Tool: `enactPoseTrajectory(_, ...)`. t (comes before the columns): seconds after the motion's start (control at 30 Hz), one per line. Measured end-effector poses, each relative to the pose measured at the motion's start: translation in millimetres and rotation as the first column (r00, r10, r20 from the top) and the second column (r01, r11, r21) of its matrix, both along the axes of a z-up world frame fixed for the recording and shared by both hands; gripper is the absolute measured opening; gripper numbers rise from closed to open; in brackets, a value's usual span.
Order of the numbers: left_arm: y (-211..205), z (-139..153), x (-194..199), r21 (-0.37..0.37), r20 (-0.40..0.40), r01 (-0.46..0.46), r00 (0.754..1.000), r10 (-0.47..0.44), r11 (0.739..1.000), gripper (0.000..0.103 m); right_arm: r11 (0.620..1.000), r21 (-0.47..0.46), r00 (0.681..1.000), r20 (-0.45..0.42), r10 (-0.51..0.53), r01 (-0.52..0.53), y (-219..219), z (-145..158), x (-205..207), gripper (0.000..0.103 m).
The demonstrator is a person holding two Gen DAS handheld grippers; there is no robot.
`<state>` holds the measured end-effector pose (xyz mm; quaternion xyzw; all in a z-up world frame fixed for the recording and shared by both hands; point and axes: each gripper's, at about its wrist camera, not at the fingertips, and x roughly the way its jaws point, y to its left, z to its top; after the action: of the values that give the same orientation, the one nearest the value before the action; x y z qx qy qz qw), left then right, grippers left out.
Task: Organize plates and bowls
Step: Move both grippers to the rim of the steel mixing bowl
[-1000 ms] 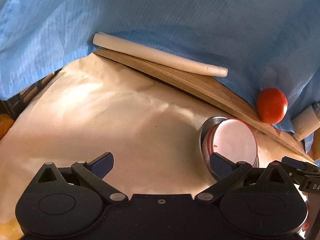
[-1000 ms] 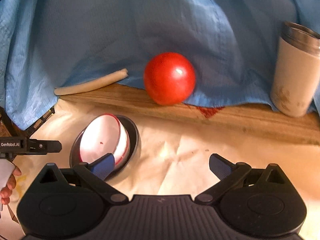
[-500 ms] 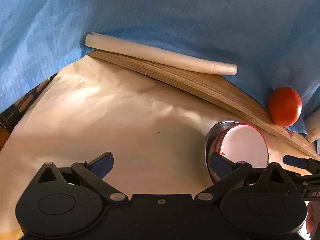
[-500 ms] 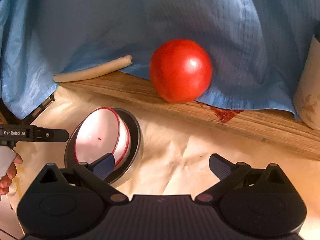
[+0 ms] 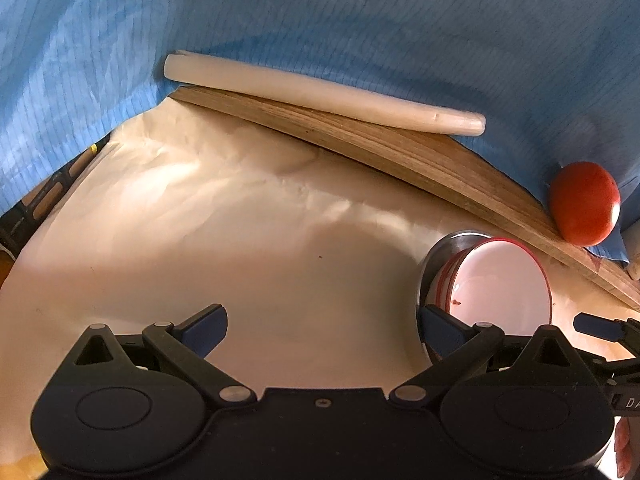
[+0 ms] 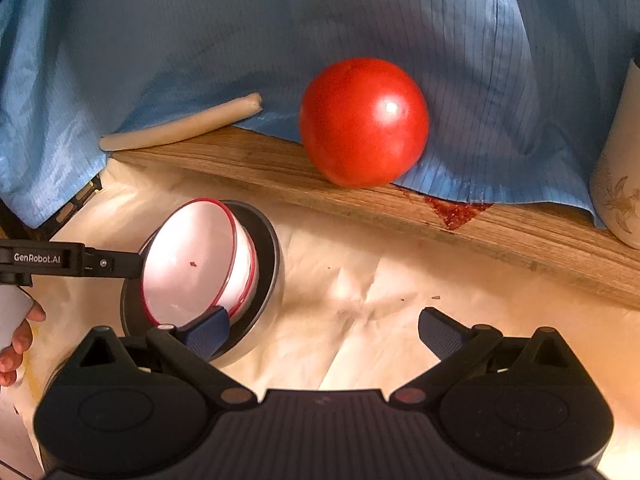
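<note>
A steel bowl [image 6: 270,268] sits on the cream paper with white, red-rimmed bowls [image 6: 188,264] nested in it, tilted on edge. My right gripper [image 6: 324,332] is open; its left fingertip [image 6: 208,334] lies against the steel bowl's near rim, the other over bare paper. In the left wrist view the same steel bowl [image 5: 440,256] and white bowls [image 5: 504,284] are at the right. My left gripper [image 5: 324,330] is open, its right fingertip [image 5: 440,334] at the bowl's near side. Whether either fingertip touches the bowl is unclear.
A red tomato [image 6: 364,120] rests on a wooden board [image 6: 400,208] along the back, against blue cloth [image 6: 200,40]. A pale stick [image 5: 320,96] lies on the board's left end. A cream cup [image 6: 620,184] stands at far right. A hand [image 6: 16,344] shows at left.
Both grippers have moved closer to the nested bowls. The right one has pushed forward, so the tomato looms larger. The left gripper's finger now reaches the white bowl's left rim.
</note>
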<state>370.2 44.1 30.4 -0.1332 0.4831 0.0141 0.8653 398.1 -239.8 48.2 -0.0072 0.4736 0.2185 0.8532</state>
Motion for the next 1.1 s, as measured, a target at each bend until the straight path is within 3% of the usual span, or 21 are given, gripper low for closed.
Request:
enactPoseTrajectory(0.4,-1.9,-6.7,5.8,0.015,-0.021,0.008,1.0,-0.008,1.0,0.102,0.999,-0.006,0.999,-0.028,-0.038,0.038,3.0,-9.7,6.3,0.103)
enactPoseTrajectory(0.87,-10.4,-12.6,8.1,0.045,-0.034,0.034,0.999,-0.033,0.998,0.102,0.997,-0.036,0.997,-0.003,-0.075,0.074,8.7,-12.1,2.6,0.102)
enactPoseTrajectory(1.1,-9.1,-12.7,7.3,0.032,-0.027,0.034,0.999,-0.033,0.999,0.098,0.998,0.02,0.998,-0.017,-0.062,0.062,7.2,-11.6,-0.6,0.084)
